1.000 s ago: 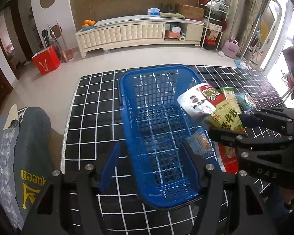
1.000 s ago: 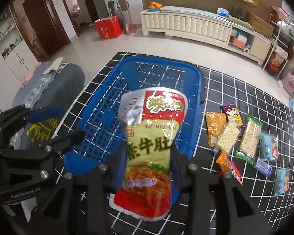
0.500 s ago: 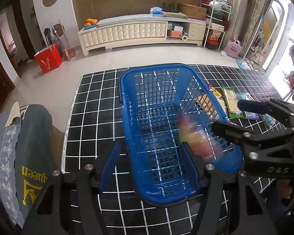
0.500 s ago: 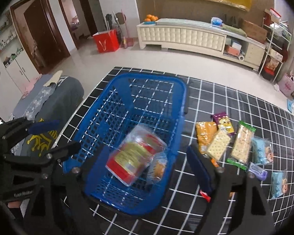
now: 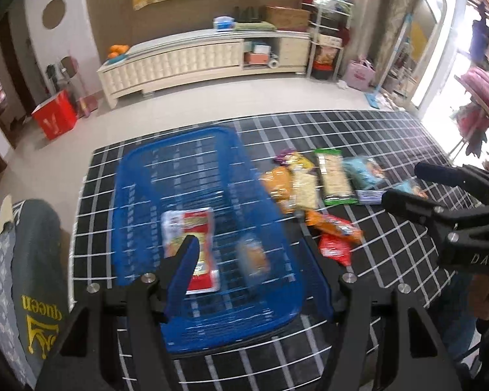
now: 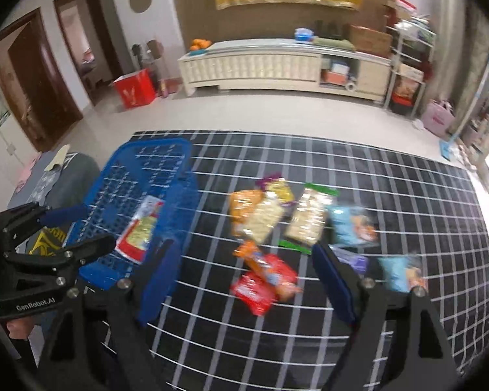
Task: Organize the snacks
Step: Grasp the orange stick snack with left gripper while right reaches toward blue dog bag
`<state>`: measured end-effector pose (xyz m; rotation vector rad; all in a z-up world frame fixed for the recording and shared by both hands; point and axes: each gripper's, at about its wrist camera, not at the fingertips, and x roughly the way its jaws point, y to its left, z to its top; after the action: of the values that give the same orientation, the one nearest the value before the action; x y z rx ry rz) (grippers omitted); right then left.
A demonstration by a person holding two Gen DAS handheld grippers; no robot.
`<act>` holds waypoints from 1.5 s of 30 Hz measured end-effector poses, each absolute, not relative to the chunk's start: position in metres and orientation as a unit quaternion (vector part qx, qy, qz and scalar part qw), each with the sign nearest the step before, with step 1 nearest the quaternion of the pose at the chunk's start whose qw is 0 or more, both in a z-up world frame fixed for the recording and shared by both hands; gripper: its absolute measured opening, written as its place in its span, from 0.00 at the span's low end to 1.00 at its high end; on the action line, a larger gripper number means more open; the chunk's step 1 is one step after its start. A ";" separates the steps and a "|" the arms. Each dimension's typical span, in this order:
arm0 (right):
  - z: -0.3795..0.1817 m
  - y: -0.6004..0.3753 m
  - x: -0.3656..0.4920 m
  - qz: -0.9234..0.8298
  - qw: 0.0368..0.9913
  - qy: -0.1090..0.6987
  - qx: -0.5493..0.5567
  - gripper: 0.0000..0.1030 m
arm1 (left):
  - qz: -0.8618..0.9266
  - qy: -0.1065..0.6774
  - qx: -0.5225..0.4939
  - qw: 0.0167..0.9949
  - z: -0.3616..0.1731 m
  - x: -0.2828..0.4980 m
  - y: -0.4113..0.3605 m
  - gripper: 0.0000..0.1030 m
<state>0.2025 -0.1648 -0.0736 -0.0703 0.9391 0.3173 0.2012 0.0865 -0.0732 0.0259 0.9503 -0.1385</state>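
Observation:
A blue plastic basket [image 5: 179,169] stands on a black grid mat [image 5: 391,130]; it also shows in the right wrist view [image 6: 124,176]. A red and yellow snack bag [image 5: 192,228] and a small orange packet [image 5: 252,255] lie inside it. Several snack packs lie on the mat to its right, among them a red pack [image 6: 260,290] and a cracker pack [image 6: 309,218]. My left gripper [image 5: 254,267] is open and empty over the basket's near end. My right gripper [image 6: 244,277] is open and empty above the loose snacks.
A grey cloth with yellow lettering [image 5: 32,277] lies left of the basket. A white cabinet [image 5: 195,62] and a red bag [image 5: 55,117] stand at the far wall. A metal shelf rack [image 5: 326,49] stands at the back right.
My right gripper opened and dropped the red and yellow bag into the basket, then swung right over the loose snacks. The left gripper's view shifted right.

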 end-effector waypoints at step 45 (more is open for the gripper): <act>-0.176 -0.336 0.230 0.071 0.846 0.528 0.020 0.84 | -0.019 0.603 -0.120 0.789 -0.241 0.310 -0.045 0.59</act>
<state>0.2304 -0.3357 -0.1764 0.0416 1.1134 0.1496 0.3096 -0.0454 -0.2406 -0.2584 1.2985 -0.0405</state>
